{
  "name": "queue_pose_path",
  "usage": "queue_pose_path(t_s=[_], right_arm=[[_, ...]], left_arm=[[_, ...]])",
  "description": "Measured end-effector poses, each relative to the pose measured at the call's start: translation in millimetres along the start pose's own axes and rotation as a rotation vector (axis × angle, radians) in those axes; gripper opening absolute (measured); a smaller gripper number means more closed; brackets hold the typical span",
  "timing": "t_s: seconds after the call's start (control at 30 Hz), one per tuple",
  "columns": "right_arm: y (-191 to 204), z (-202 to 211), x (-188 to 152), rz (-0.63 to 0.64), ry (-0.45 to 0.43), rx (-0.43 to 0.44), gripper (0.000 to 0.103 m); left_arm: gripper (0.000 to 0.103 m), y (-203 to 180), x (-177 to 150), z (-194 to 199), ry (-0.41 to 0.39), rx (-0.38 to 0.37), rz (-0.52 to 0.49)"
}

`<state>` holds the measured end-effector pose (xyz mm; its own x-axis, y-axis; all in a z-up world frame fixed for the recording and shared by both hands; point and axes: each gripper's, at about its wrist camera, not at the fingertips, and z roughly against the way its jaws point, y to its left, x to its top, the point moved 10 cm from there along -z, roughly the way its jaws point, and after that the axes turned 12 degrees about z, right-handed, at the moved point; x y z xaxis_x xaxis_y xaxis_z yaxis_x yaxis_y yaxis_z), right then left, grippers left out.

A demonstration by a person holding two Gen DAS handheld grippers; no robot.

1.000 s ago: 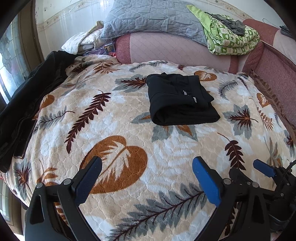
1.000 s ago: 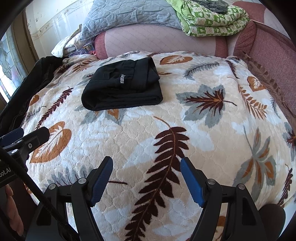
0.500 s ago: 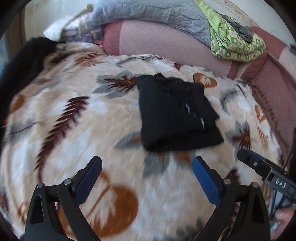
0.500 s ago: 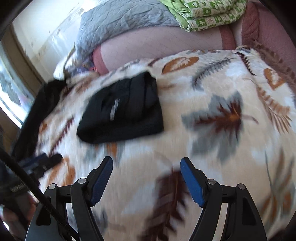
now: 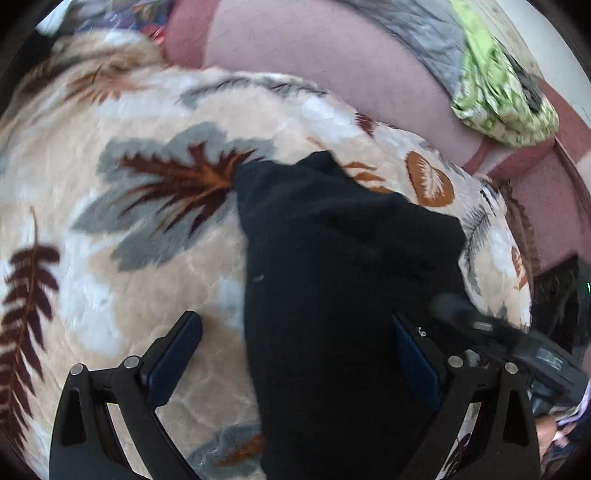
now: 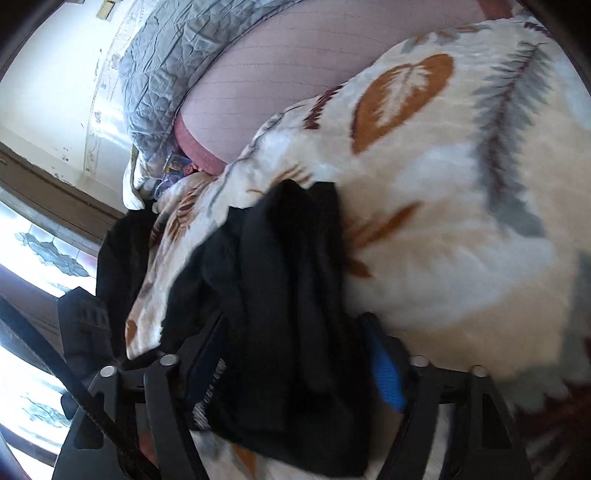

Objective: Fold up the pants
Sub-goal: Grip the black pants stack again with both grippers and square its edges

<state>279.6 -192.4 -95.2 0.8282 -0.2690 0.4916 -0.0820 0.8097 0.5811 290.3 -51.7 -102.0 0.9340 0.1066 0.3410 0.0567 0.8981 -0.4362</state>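
Note:
The folded black pants point(image 5: 332, 277) lie on the leaf-patterned blanket point(image 5: 110, 266). My left gripper point(image 5: 297, 354) straddles their near end and its jaws are closing. Its left finger point(image 5: 177, 354) stands clear of the cloth on the blanket, while the right finger point(image 5: 417, 365) lies over the pants' right edge. In the right wrist view the pants point(image 6: 288, 295) fill the gap of my right gripper point(image 6: 295, 369). Its jaws are closing too, and the cloth touches both pads point(image 6: 386, 373). Each gripper shows at the edge of the other's view: the right gripper point(image 5: 498, 336) and the left gripper point(image 6: 85, 321).
Behind the blanket runs a pink padded backrest point(image 5: 332, 62) with a grey quilt point(image 5: 424, 33) and green bedding point(image 5: 502, 103) piled on it. A second black garment point(image 6: 122, 251) lies at the bed's left edge by a window point(image 6: 40, 243).
Both grippers have swept forward and down from the blanket's near side onto the pants. The right jaws have narrowed around the cloth, and the left jaws have narrowed slightly.

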Motion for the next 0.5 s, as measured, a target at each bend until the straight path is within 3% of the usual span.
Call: queue_pose_path(t_s=[0.03,0.1,0.17,0.27,0.33,0.43,0.47,0.5], right_arm=[[2.6,-7.4,0.5,-0.003,0.019,0.009,0.037],[10.7,-11.6,2.7,0.007,0.026,0.017,0.028],[23.4,-0.9,7.8,0.054,0.000,0.026,0.026],[33.6,21.6,15.6,0.077,-0.048,0.032,0.026],[32.8,35.0,18.5,0.086,-0.071,0.023,0.025],[18.4,40.3,12.8,0.067,-0.071,0.005,0.026],[8.5,36.4,9.7,0.056,-0.057,-0.024,0.028],[-3.6,32.1,6.1,0.041,-0.040,-0.067,0.035]], left_arm=[[0.064,-8.5,-2.5,0.4,0.020,-0.027,-0.011],[0.064,-17.7,-1.7,8.0,0.000,0.002,-0.033],[0.060,-28.1,1.6,16.0,-0.024,-0.016,-0.047],[0.060,-40.1,4.7,21.8,-0.027,-0.064,-0.028],[0.060,-42.7,2.9,21.0,-0.031,-0.054,-0.029],[0.065,-30.1,0.3,2.5,-0.041,0.096,-0.050],[0.074,-27.2,-1.2,-1.7,-0.040,0.115,-0.059],[0.075,-25.8,-2.8,-3.0,-0.038,0.107,-0.063]])
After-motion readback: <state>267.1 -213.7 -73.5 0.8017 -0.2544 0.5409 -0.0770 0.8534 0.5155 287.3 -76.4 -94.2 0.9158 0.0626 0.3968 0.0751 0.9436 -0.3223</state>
